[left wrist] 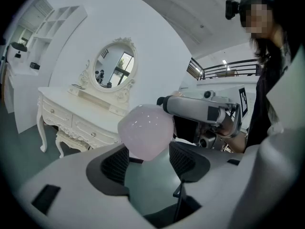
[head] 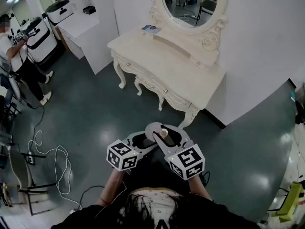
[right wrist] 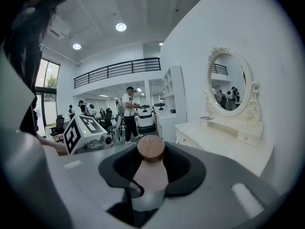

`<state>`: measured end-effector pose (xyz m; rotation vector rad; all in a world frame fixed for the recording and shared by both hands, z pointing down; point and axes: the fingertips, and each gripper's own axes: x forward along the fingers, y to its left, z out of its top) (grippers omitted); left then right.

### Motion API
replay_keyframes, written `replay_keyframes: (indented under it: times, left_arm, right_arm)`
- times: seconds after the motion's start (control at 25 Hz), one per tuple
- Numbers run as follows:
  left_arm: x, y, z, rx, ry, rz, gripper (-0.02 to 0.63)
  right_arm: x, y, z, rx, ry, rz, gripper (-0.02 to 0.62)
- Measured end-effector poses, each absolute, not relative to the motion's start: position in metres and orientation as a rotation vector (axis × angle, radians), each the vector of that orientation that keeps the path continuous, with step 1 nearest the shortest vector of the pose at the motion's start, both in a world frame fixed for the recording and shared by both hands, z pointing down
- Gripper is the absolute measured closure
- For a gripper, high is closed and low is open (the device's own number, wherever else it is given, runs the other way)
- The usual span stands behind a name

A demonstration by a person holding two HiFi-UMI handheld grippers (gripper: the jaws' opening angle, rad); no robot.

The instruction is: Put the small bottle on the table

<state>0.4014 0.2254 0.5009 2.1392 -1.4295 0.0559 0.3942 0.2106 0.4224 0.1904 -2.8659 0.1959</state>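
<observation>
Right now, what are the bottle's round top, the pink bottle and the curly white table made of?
The cap looks like bare wood: matte brown with fine grain lines. The small bottle is pale pink and glossy with glints, so glass or plastic; I can't tell which. The table seems cream-painted wood, with carved legs.

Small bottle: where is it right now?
In the head view it is low at centre: the small bottle is held in the right gripper's jaws over the green floor, short of the white dressing table.
</observation>
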Motion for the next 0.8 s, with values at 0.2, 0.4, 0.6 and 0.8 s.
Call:
replay_keyframes:
  times: [0.2, 0.4, 0.6, 0.8]
  left_arm:
    - [0.403, 0.224, 0.502, 2.132, -1.435, 0.054, 0.347]
    - [0.402, 0.223, 0.504, 2.121, -1.435, 0.051, 0.347]
    - [0.396, 0.223, 0.508, 2.107, -1.439, 0.054, 0.347]
    - [0.386, 0.218, 0.512, 2.103, -1.434, 0.057, 0.347]
  right_arm:
    - [0.395, 0.209, 0.424, 0.183, -2.866, 0.2, 0.449]
    - [0.394, 0.207, 0.426, 0.181, -2.866, 0.21, 0.449]
    - [0.388, 0.207, 0.43, 0.167, -2.857, 0.227, 0.449]
    - [0.377, 0.201, 0.434, 0.167, -2.849, 0.234, 0.449]
